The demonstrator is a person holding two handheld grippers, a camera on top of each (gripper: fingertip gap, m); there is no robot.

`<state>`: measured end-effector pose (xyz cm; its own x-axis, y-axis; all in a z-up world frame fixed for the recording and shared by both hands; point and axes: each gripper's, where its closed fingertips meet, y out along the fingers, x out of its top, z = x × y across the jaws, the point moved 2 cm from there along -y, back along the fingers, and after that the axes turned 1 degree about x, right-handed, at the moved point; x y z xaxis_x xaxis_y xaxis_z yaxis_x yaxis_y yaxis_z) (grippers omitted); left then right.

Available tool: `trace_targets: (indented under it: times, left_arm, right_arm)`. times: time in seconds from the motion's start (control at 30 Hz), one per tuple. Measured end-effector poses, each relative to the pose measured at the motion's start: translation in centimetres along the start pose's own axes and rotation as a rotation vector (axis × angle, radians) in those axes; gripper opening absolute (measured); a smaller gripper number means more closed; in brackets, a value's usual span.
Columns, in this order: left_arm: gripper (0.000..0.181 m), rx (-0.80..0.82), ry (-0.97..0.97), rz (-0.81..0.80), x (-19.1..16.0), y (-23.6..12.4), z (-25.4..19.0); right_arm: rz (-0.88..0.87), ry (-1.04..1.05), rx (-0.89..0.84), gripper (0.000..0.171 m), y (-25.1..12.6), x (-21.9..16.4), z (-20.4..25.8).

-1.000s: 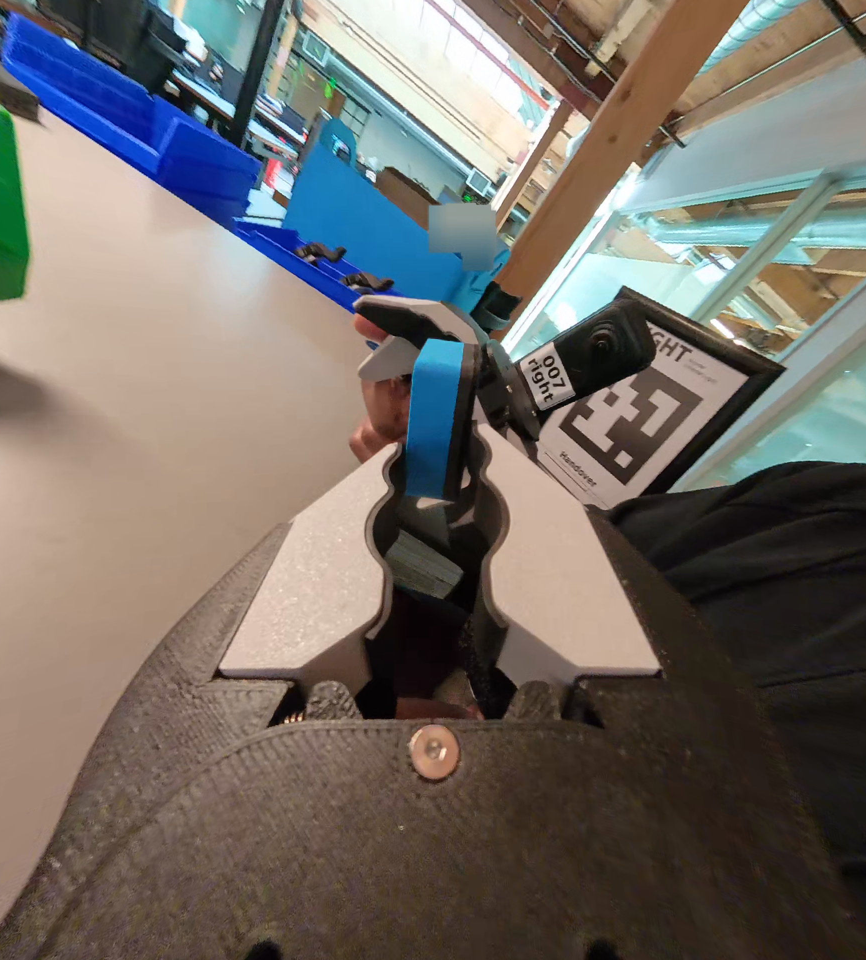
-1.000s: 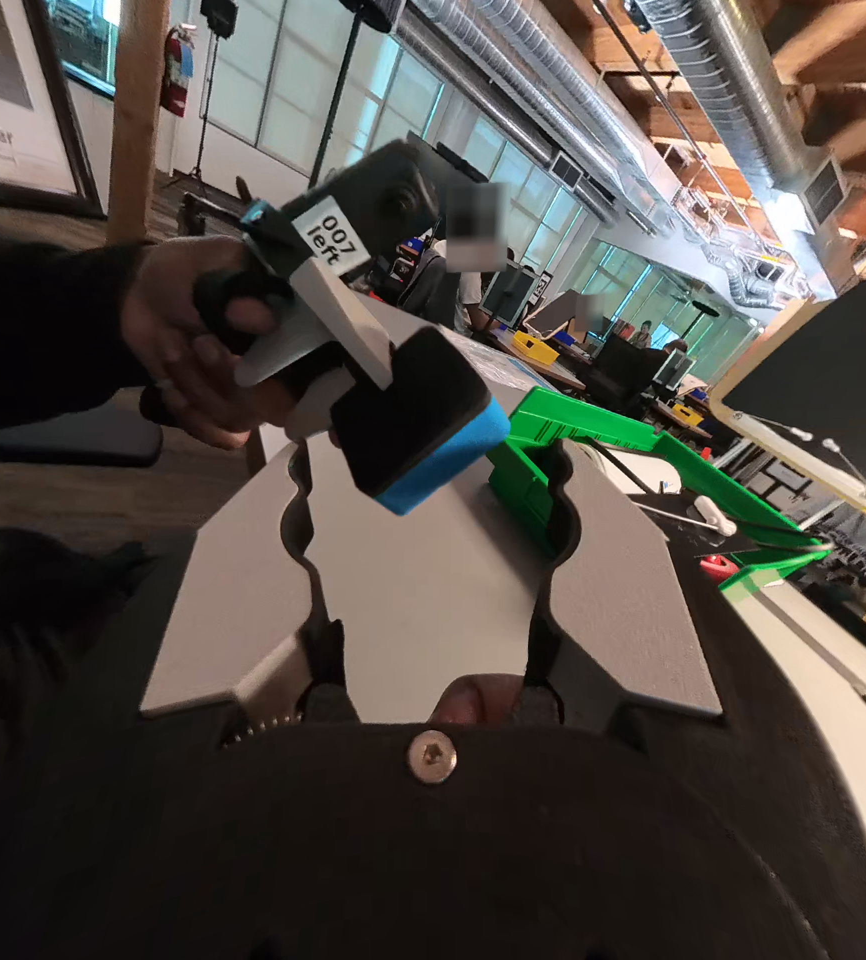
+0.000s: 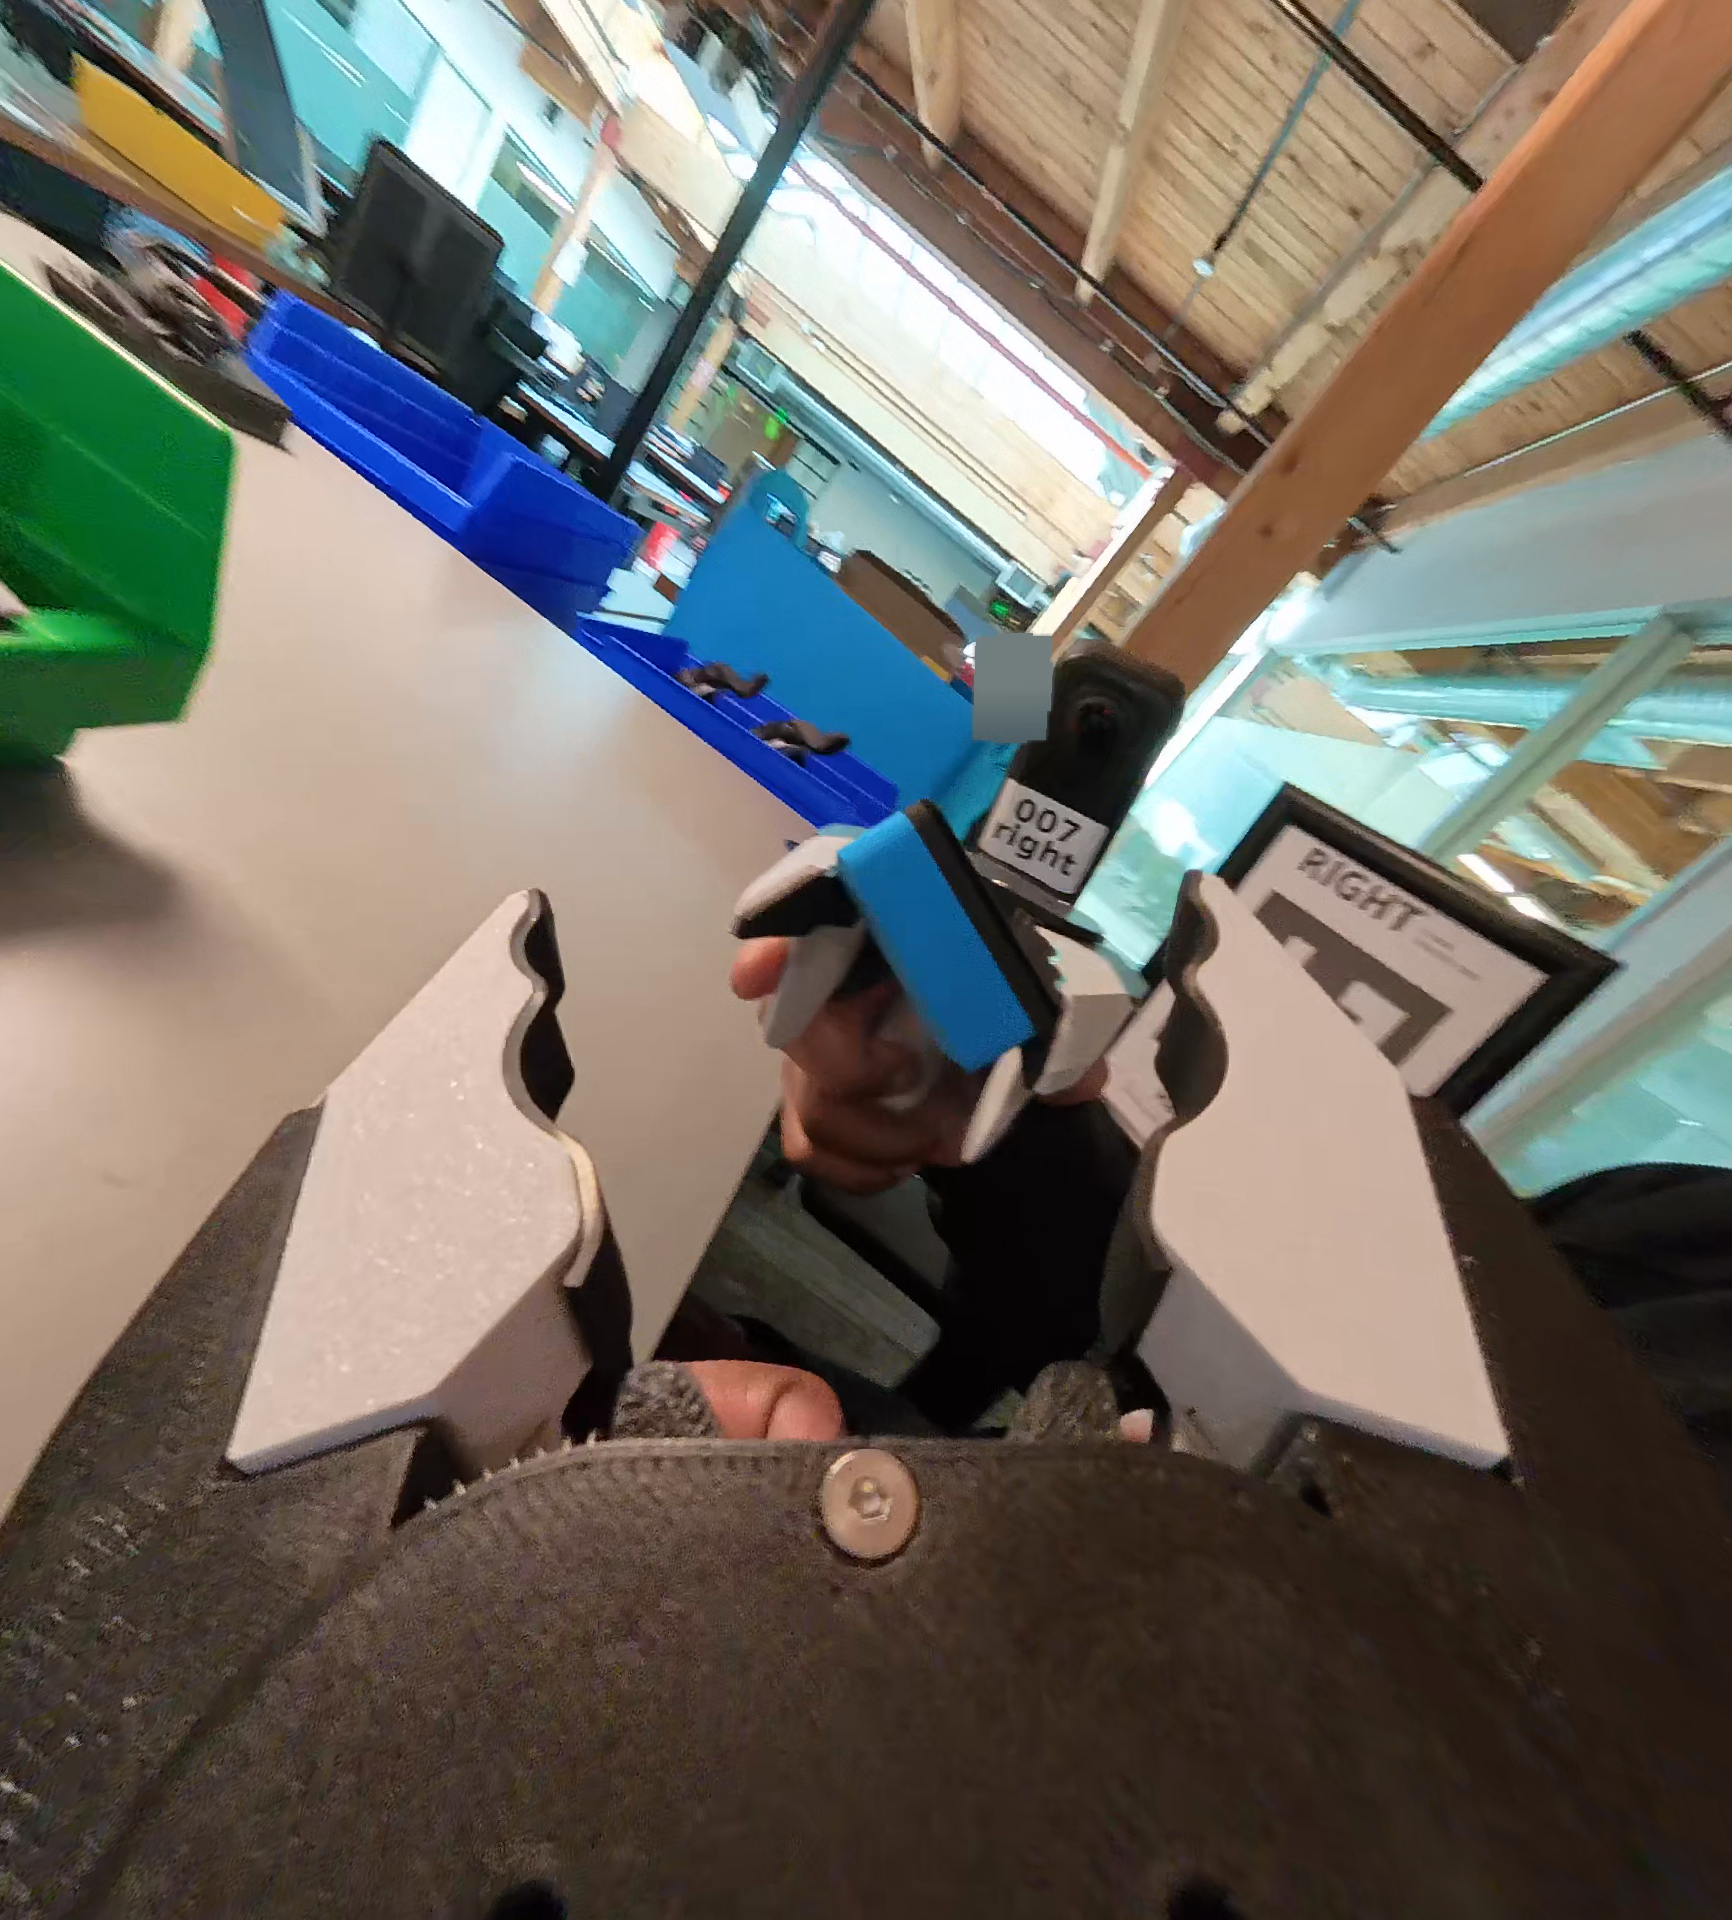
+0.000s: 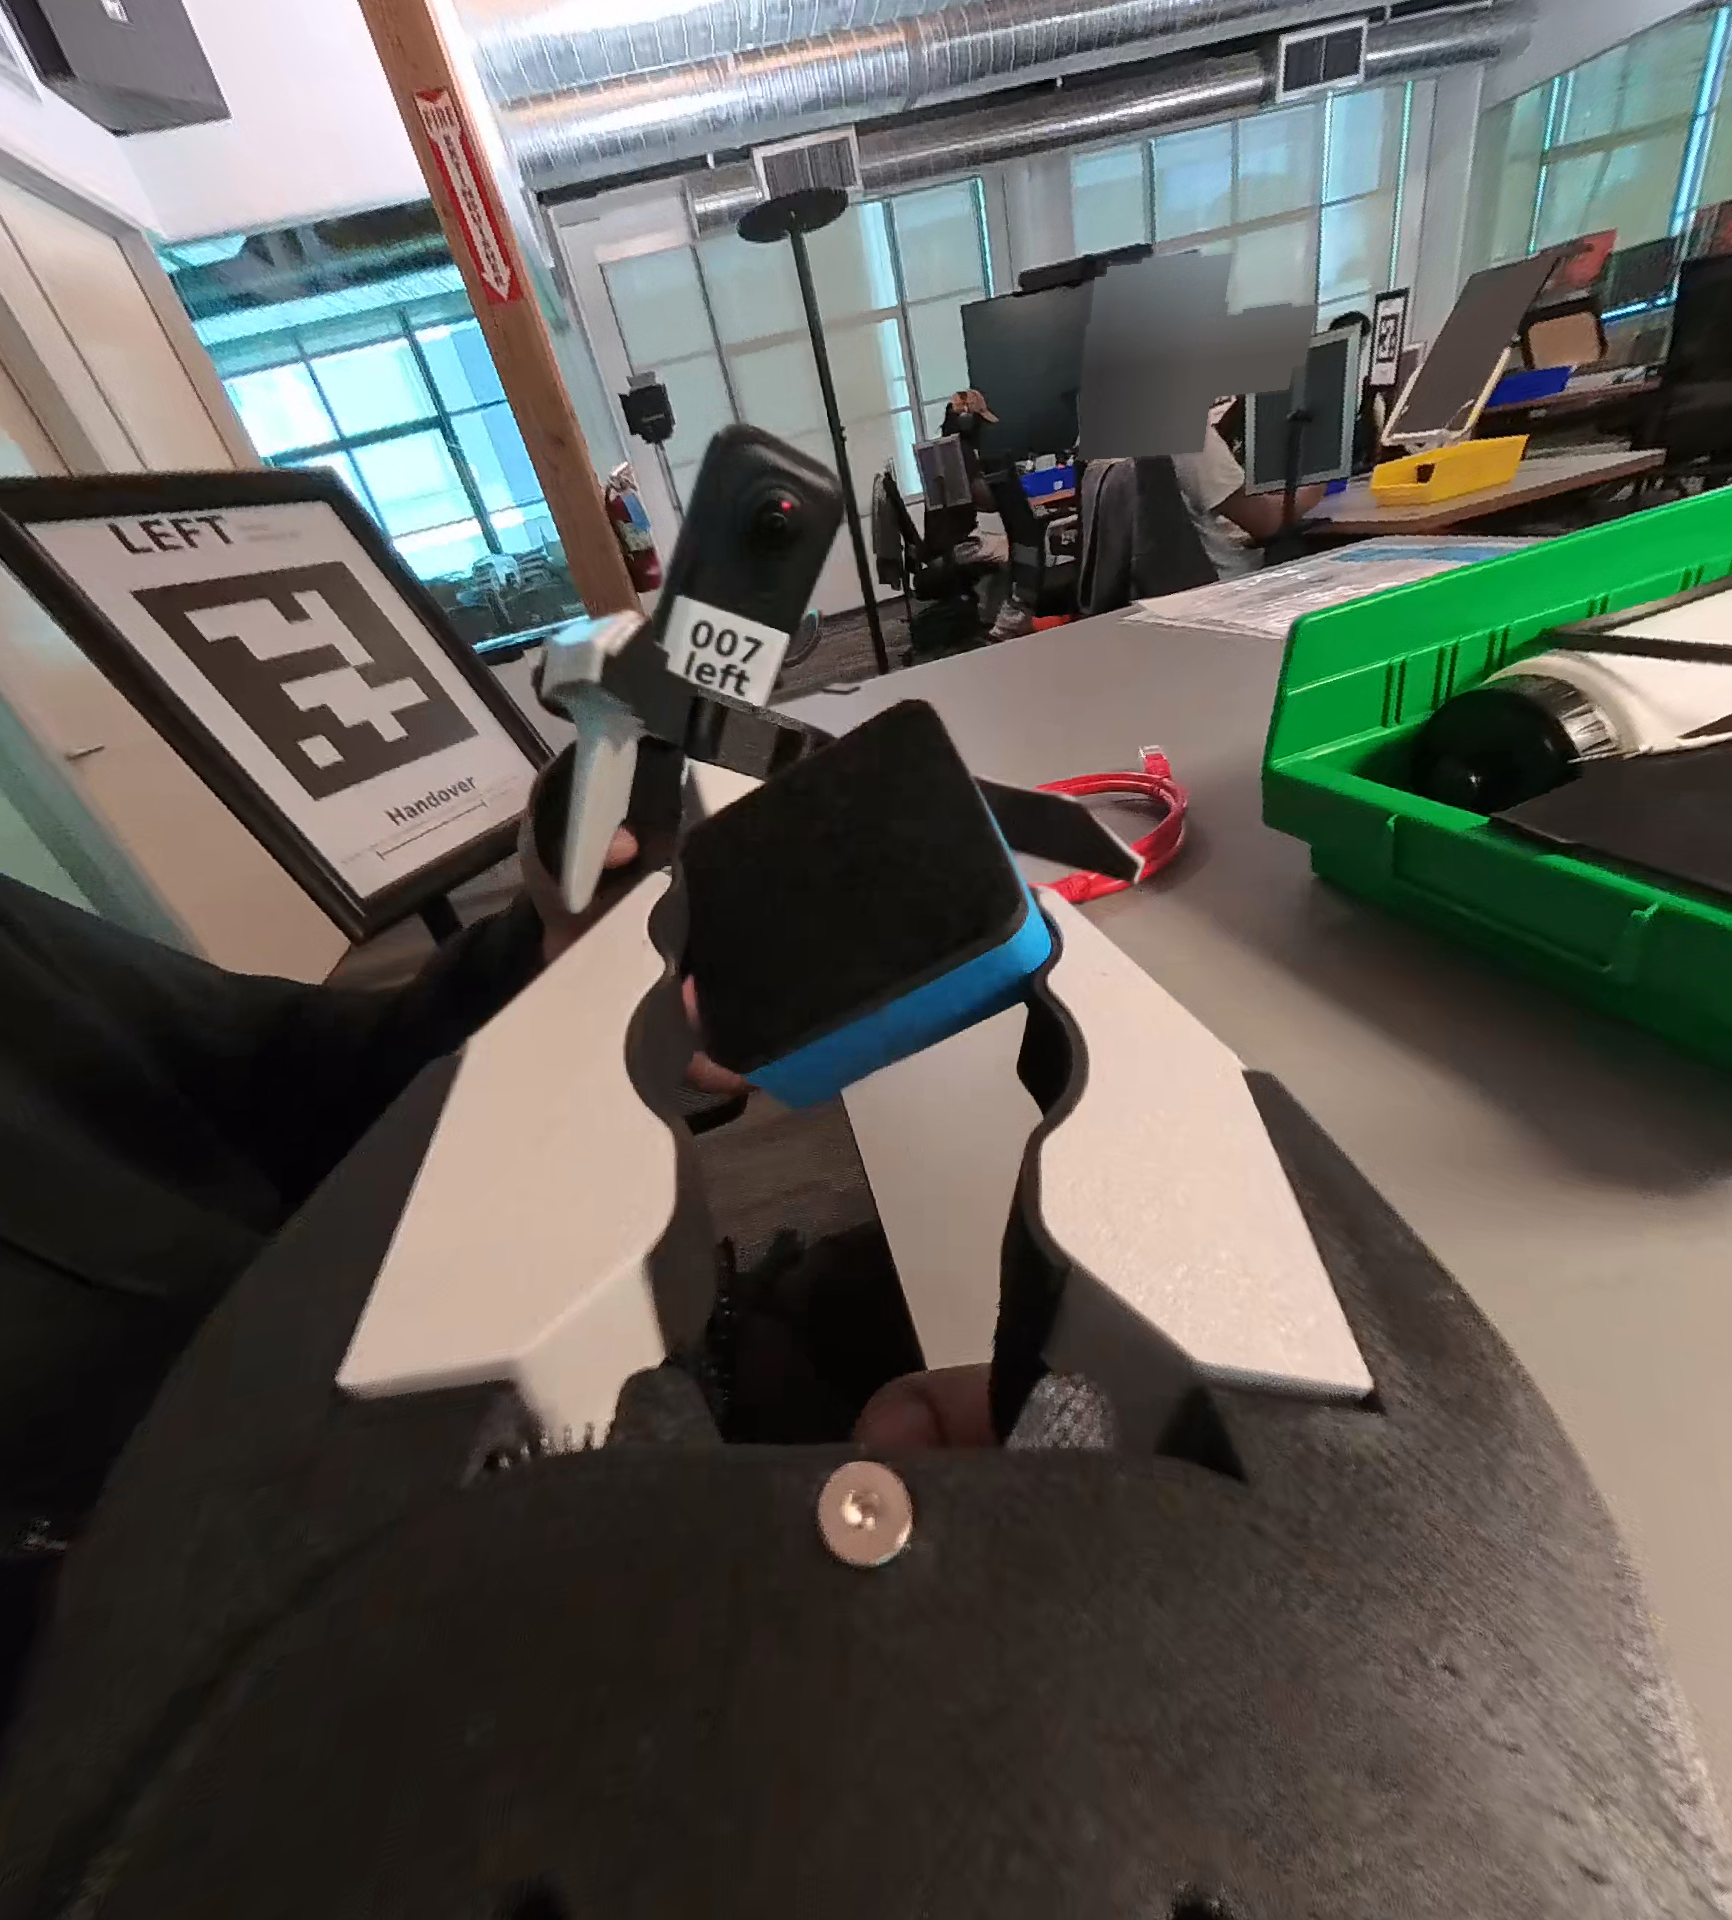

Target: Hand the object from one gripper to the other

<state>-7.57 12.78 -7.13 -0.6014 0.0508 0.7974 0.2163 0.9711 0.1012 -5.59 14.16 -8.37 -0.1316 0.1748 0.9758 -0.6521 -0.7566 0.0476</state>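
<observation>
Our right tongs (image 4: pixel 857 966) pinch the blue-and-black eraser (image 4: pixel 841 914) by its sides. Our left tongs (image 3: pixel 862 935) stand spread wide, touching nothing, above the tabletop (image 3: pixel 374 831).

You work at a grey table (image 4: pixel 1464 1195) in an open office: wooden ceiling beams (image 3: pixel 1122 135), silver ducts (image 4: pixel 945 62), tall glazed walls (image 4: pixel 737 343), desks with monitors (image 4: pixel 1023 364) behind.
</observation>
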Motion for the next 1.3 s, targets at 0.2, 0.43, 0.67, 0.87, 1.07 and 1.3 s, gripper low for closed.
trace_targets:
  times: [0.2,0.43,0.67,0.87,1.07,1.3]
  left_arm:
    - [0.132,0.126,0.188,0.052,-0.6,0.2,0.4]
    - [0.133,0.277,0.411,0.112,-1.1,0.3,0.9]
    - [0.125,0.299,0.496,0.117,-0.9,0.2,0.4]
    - [0.083,0.206,0.610,0.045,-0.5,0.0,-1.4]
    - [0.088,0.226,0.635,0.010,0.1,-0.1,-1.4]
    - [0.099,0.198,0.721,0.021,-0.8,0.7,-2.7]
  right_arm:
    - [0.028,-0.011,-0.020,0.064,0.3,-0.4,-0.2]
    - [0.058,-0.059,-0.061,0.064,0.3,-0.8,-0.5]
    - [0.067,-0.081,-0.073,0.064,0.2,-0.8,-0.6]
    - [0.039,-0.092,-0.065,0.064,-0.1,0.0,-0.4]
    - [0.029,-0.092,-0.068,0.064,-0.5,0.3,-0.4]
    - [0.038,-0.089,-0.060,0.064,-0.4,0.2,-0.2]
